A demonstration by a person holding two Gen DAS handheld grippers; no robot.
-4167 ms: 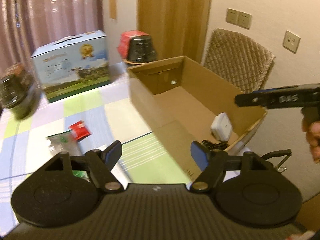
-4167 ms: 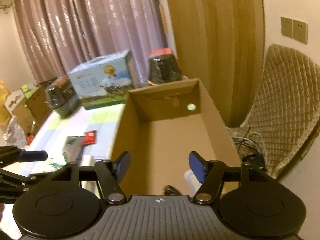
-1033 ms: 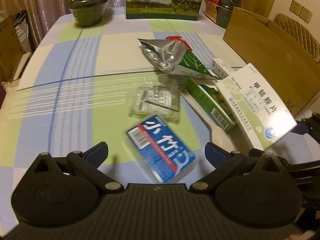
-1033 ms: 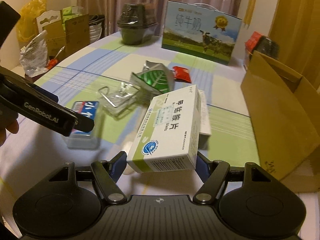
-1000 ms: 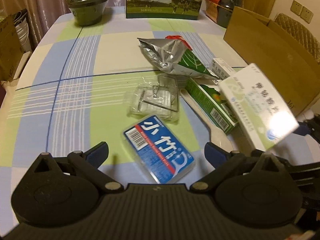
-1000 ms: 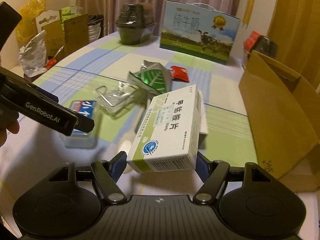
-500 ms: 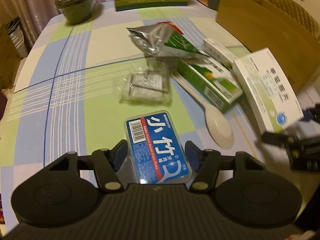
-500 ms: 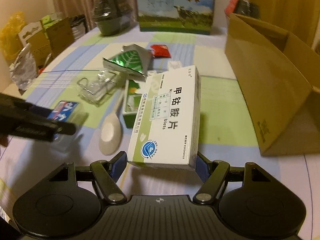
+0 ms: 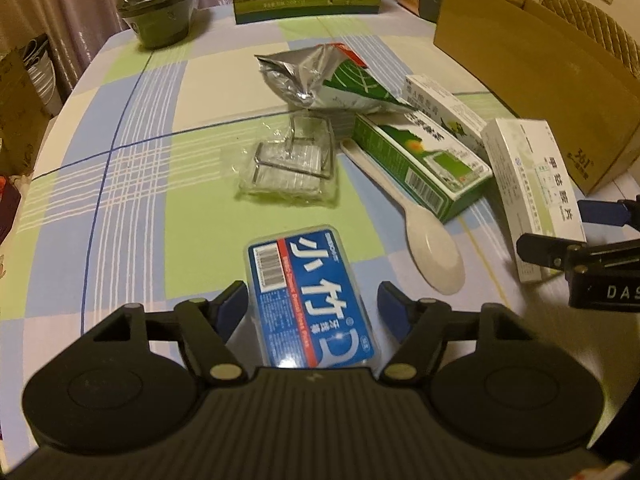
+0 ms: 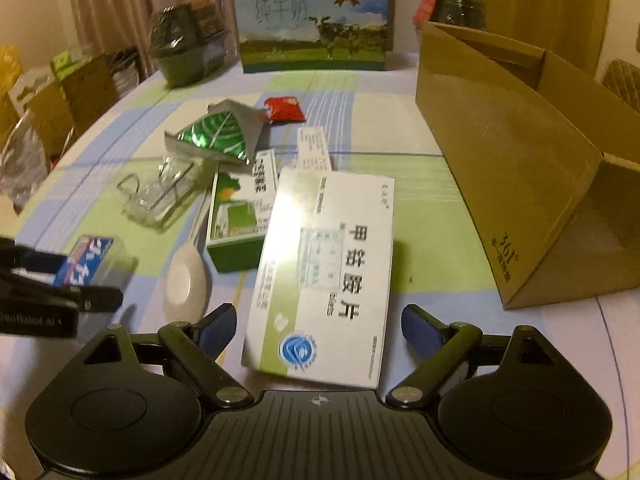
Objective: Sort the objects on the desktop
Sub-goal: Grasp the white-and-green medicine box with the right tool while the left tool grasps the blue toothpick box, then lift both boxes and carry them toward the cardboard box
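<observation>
Straddling the blue box point(image 9: 310, 300) lengthwise, the left gripper's point(image 9: 312, 306) fingers are opening, the right-hand one clear of its side.

Left hand-held gripper point(image 9: 312, 304) opening, blue floss box point(image 9: 310, 300) between pads; white spoon point(image 9: 424, 240) right of it.

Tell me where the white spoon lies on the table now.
In the left wrist view the white spoon lies right of centre, between the blue case and the green carton.
</observation>
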